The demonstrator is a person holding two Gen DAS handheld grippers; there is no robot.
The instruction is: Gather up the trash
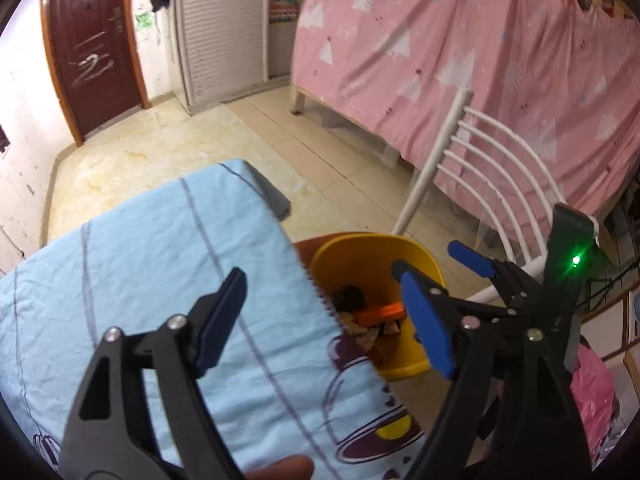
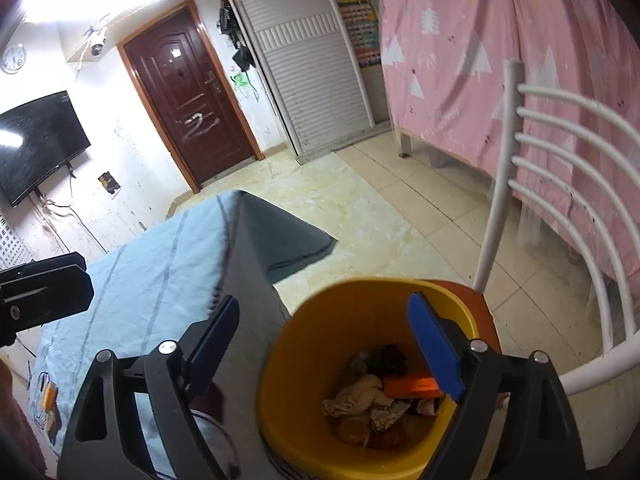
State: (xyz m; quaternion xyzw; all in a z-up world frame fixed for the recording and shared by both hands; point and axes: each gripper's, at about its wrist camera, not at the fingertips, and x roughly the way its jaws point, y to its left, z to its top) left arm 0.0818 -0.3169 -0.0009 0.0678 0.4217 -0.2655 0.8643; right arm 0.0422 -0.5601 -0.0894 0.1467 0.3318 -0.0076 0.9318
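A yellow bin [image 2: 320, 344] stands on an orange chair seat [image 2: 476, 300] beside the table; it also shows in the left wrist view [image 1: 360, 256]. Inside lie an orange box [image 2: 412, 386], crumpled tissue [image 2: 356, 396] and other scraps. My right gripper [image 2: 324, 344] is open and empty, directly above the bin's mouth. My left gripper [image 1: 324, 320] is open and empty over the table's right edge, next to the bin. The right gripper [image 1: 440, 268] shows in the left wrist view, over the bin.
A table with a light blue printed cloth [image 1: 160, 264] fills the left. A white slatted chair back [image 2: 560, 184] rises right of the bin. A pink curtain [image 1: 460, 48] hangs behind. A tiled floor [image 2: 380, 208] leads to a brown door [image 2: 188, 96]. A TV [image 2: 36, 144] hangs on the left wall.
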